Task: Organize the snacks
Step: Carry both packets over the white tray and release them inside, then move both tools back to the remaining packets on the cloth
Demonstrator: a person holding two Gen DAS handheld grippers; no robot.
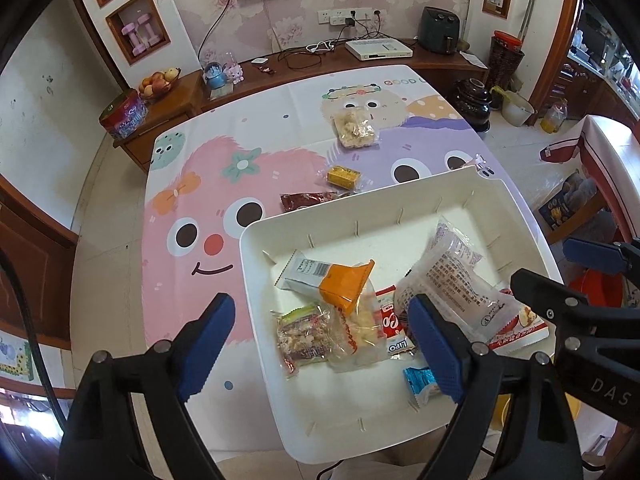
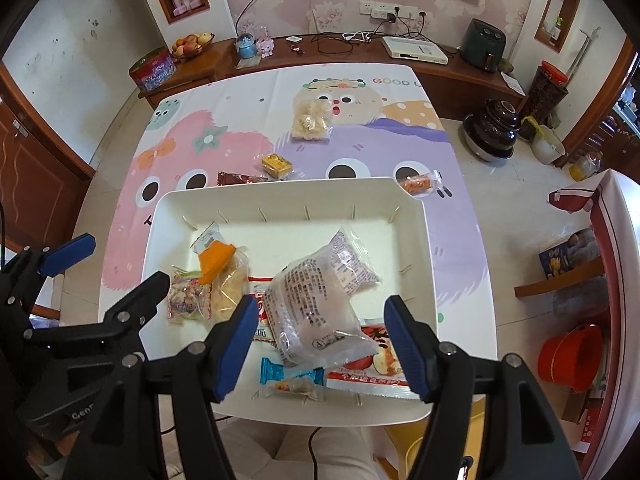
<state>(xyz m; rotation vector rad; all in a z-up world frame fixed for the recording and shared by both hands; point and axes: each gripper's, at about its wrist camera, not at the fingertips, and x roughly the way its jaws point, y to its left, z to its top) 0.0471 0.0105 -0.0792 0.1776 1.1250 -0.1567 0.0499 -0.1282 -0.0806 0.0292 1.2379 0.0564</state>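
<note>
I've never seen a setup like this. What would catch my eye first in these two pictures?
Probably the cartoon tablecloth, with big-eyed pink and purple monsters covering the whole table. On it, nearest the camera, sits a white tray holding a heap of wrapped snacks, a large clear packet lying on top. Two blue-tipped claws hang over it, both open and empty: the left claw and the right claw.

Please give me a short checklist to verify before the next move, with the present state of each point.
1. Left gripper open, holding nothing: ok.
2. Right gripper open, holding nothing: ok.
3. White plastic tray has free floor at its far side: ok.
4. All snacks in tray: not ok; clear bag of pale puffs, yellow wrapped block, dark red stick pack and orange snack packet lie on the cartoon tablecloth.
5. Tray fully on table: cannot tell.
</note>
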